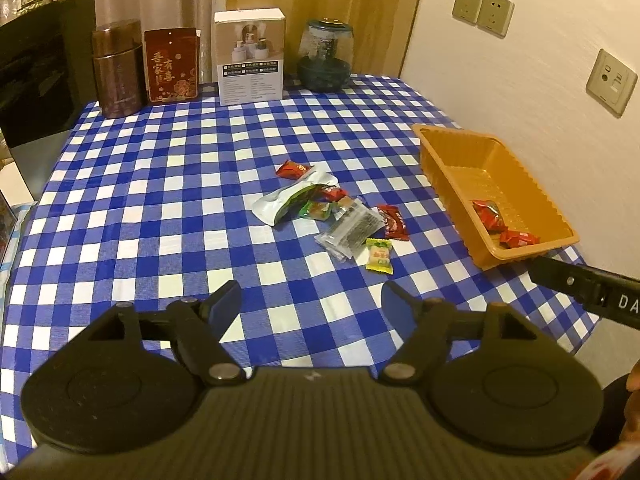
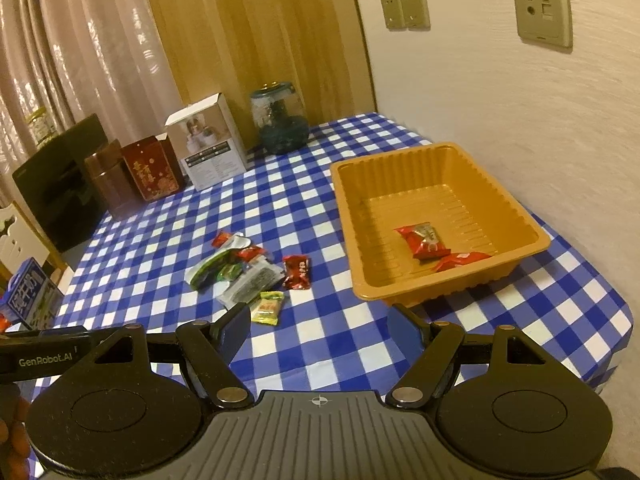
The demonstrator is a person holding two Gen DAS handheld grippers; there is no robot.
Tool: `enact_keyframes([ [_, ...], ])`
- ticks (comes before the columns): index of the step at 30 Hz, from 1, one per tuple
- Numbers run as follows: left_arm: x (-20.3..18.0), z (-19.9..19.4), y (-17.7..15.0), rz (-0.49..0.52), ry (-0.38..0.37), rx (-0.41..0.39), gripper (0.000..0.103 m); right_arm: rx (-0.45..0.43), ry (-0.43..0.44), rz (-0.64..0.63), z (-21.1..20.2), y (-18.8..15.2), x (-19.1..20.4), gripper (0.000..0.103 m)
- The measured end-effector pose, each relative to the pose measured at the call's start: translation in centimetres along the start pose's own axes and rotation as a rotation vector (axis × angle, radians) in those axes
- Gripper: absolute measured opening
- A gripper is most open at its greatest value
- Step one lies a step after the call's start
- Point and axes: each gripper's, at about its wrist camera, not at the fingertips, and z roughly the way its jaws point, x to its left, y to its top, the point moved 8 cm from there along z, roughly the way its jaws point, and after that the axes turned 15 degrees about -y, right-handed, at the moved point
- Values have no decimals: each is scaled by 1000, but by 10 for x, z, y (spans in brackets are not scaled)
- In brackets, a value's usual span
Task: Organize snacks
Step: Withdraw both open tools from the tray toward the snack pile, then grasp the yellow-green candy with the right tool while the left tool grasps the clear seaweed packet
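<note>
Both tongs, left gripper [image 1: 312, 300] and right gripper [image 2: 318, 320], hung released, angled down over the checked tablecloth [image 1: 160, 200]. Nothing sat between either's jaws. Orange tray [image 2: 400, 168] held two red packets [image 2: 426, 240].

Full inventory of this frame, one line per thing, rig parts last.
tray: 1, orange, right side of table by the wall
red snacks in tray: 2, red, near corner of the tray
loose snack pile: several wrappers, red, green, yellow, clear and white, table centre
tablecloth: 1, blue and white check, covers the table
brown canister: 1, back left
red box: 1, beside the canister
white box: 1, back centre
glass jar: 1, dark contents, back right
wall sockets: 3 plates, beige, wall
left gripper: black, jaws open, empty
right gripper: black, jaws open, empty
</note>
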Motion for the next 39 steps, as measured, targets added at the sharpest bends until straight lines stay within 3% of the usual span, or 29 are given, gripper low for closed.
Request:
enact_keyframes([
  [13,12,8,2,21,-2,-11,74,24,6,-21,15,-10,18,75],
  [26,33,44,15,102,-34,9,78,49,16,-33,54,-19,54,75],
  [30,43,61,17,129,-27,44,78,66,17,-34,73,-20,65,63],
  [39,62,96,18,164,-38,89,77,91,16,-32,122,-23,80,52],
])
